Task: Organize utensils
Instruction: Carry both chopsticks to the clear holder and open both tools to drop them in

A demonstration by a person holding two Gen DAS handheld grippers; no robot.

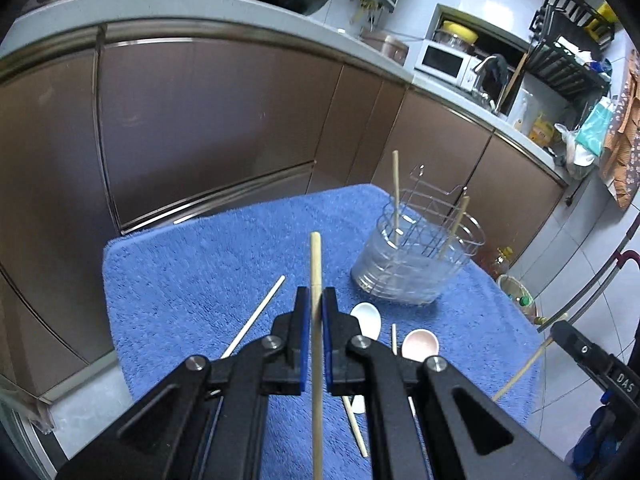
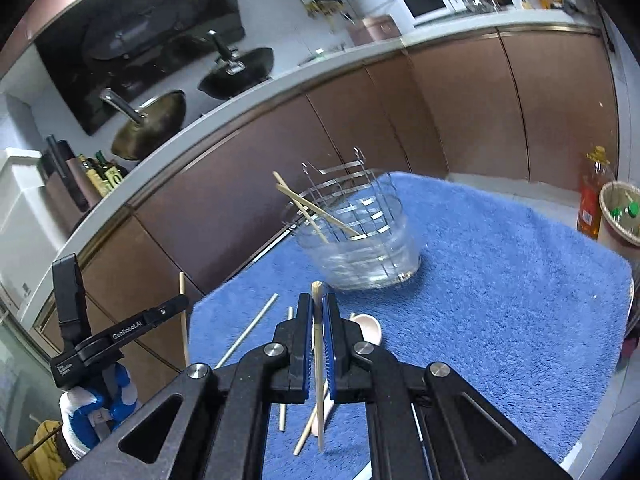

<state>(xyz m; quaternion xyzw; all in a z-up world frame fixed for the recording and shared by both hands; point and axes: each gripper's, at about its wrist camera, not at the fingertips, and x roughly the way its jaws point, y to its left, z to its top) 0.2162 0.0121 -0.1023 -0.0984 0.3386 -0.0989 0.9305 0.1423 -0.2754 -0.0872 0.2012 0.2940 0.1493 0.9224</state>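
Kitchen cabinets (image 1: pixel 200 120) back a table under a blue towel (image 1: pixel 192 280); left gripper (image 1: pixel 316 300) and right gripper (image 2: pixel 318 308) each clench one chopstick (image 1: pixel 316 264).

Left tool (image 1: pixel 316 304): my jaws are clamped on a chopstick (image 1: pixel 316 264), tilted downward.
Right tool (image 2: pixel 318 312): my jaws are clamped on another chopstick (image 2: pixel 317 360), tilted downward.
Left hand (image 2: pixel 100 408): gloved blue and white, gripping the handle.

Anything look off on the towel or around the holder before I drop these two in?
Nothing spilled or broken. The holder stands upright with two chopsticks leaning in it. Loose chopsticks and two spoons lie scattered at odd angles on the blue towel, still unsorted. Each gripper holds one chopstick.
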